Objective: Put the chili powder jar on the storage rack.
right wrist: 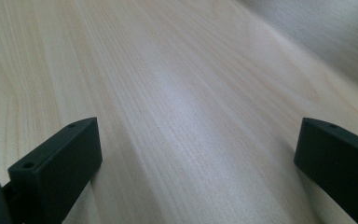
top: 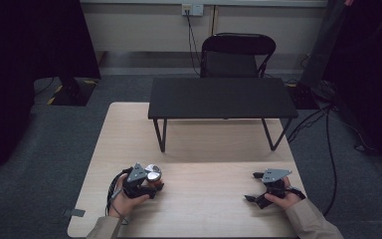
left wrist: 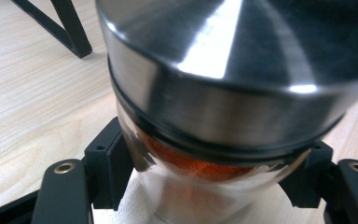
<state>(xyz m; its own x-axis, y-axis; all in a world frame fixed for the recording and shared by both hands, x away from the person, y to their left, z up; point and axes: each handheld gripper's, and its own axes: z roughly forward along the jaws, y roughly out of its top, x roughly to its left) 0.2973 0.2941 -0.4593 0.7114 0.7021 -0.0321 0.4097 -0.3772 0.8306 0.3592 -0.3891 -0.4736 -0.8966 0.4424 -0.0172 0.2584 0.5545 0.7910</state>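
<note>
While the left hand-held gripper [top: 151, 185] clamps the glass body of the steel-lidded spice jar [left wrist: 223, 93] just below its lid, likely to lift it from the tabletop [top: 204, 199], the right hand-held gripper [top: 258, 191] rests open, well apart.

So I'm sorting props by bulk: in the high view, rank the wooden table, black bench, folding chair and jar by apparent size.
1. wooden table
2. black bench
3. folding chair, though it stands farther off, so unsure against the bench
4. jar, held in the left gripper
</note>
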